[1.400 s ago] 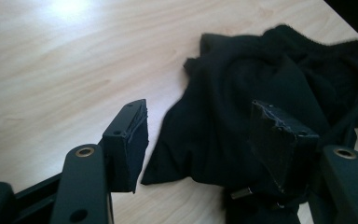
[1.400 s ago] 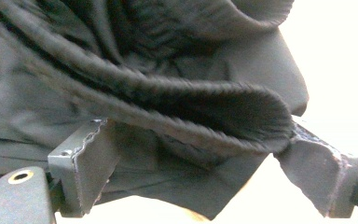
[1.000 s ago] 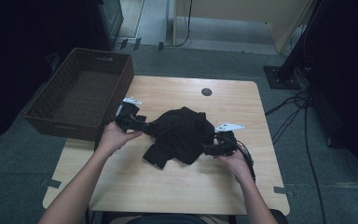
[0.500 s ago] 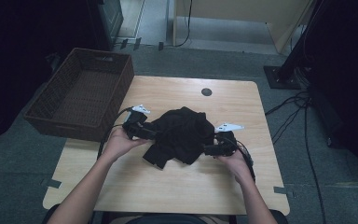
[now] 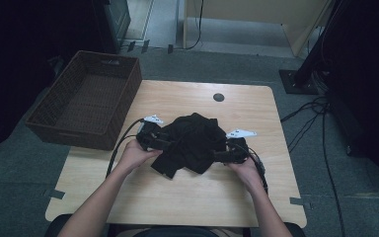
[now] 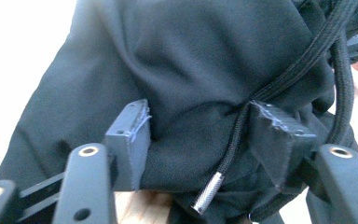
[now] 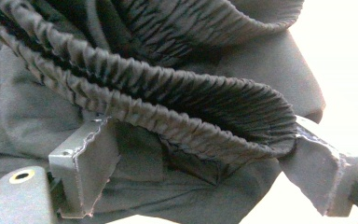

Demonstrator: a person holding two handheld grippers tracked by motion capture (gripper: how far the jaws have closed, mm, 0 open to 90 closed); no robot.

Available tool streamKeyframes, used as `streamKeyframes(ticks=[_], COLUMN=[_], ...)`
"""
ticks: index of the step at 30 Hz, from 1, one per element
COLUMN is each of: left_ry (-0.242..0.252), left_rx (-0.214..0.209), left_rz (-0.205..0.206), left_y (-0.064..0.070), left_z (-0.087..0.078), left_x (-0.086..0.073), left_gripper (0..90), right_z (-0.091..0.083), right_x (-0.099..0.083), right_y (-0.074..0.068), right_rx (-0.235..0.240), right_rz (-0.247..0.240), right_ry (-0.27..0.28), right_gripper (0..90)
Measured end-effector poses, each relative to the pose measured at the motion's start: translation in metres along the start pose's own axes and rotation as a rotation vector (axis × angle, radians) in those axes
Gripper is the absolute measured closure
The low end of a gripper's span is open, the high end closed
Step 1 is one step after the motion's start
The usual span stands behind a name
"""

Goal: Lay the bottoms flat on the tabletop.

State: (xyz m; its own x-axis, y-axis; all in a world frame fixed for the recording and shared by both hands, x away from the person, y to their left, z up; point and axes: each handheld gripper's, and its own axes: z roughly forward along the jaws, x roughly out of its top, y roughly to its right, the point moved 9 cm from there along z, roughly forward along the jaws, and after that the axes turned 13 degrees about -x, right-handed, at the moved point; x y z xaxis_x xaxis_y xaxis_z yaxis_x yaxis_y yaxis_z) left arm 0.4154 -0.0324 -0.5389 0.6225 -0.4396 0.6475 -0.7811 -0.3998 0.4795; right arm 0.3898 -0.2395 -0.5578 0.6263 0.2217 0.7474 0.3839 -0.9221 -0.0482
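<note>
Evidently little is done yet: the black drawstring garment (image 5: 192, 143) lies crumpled mid-bench (image 5: 187, 207). The left claw (image 6: 205, 140) at nine o'clock and the right claw (image 7: 205, 158) at three each gape around a bunch of fabric, not yet pinching. The wicker basket (image 5: 59, 128) sits empty at ten o'clock.

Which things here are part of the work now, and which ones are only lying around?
In use:
black garment
left gripper, jaws open around the cloth
right gripper, jaws open around the gathered waistband

Just nearby:
wicker basket
floor cables
</note>
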Motion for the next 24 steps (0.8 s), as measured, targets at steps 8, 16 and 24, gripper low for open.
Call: streamKeyframes(ticks=[8,16,24], left_ry=[-0.033,-0.002,0.071], left_rx=[0.001,-0.011,0.016], left_rz=[0.002,-0.032,-0.056], left_y=[-0.005,-0.003,-0.004], left_z=[0.011,0.010,-0.009], left_x=[-0.006,-0.007,-0.001], left_gripper=[50.0,79.2,82.3], right_z=[0.010,0.010,0.003], right_x=[0.001,0.007,0.012], right_y=[-0.001,0.001,0.006], right_rx=[-0.002,-0.012,-0.029], right_rz=[0.006,0.040,0.056], right_ry=[0.021,0.046,0.027], right_gripper=[20.7,67.9,80.7])
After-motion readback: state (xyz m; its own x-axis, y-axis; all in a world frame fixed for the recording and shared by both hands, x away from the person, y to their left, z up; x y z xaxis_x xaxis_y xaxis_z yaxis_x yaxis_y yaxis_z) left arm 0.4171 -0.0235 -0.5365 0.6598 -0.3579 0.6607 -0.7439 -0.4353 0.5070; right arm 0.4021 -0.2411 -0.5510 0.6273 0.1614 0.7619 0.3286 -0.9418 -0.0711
